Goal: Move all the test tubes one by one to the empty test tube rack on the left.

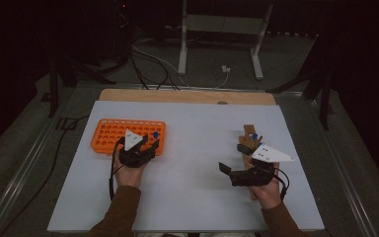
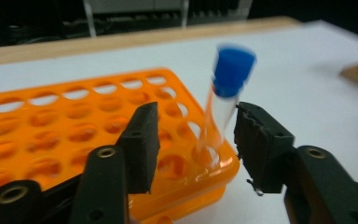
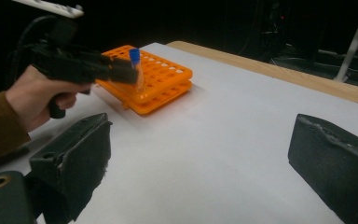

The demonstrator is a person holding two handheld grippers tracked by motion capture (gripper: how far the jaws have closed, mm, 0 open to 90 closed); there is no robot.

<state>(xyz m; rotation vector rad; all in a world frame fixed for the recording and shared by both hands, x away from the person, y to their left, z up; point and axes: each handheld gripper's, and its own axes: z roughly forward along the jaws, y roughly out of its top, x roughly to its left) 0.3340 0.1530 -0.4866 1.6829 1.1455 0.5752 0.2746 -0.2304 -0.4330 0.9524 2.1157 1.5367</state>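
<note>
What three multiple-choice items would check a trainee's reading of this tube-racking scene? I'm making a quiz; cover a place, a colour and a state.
1. Where does the tube stand?
A. in a corner hole of the orange rack
B. flat on the white table
C. on the wooden stand

2. What colour is the tube's cap?
A. red
B. blue
C. white

3. How is the left gripper?
A. clamped on the cap
B. fingers apart around the tube
C. shut beside the rack

Key: 1 A, its foot sits in the rack's corner hole; 2 B, the cap is plainly blue; 3 B, gaps show either side of the tube.
</note>
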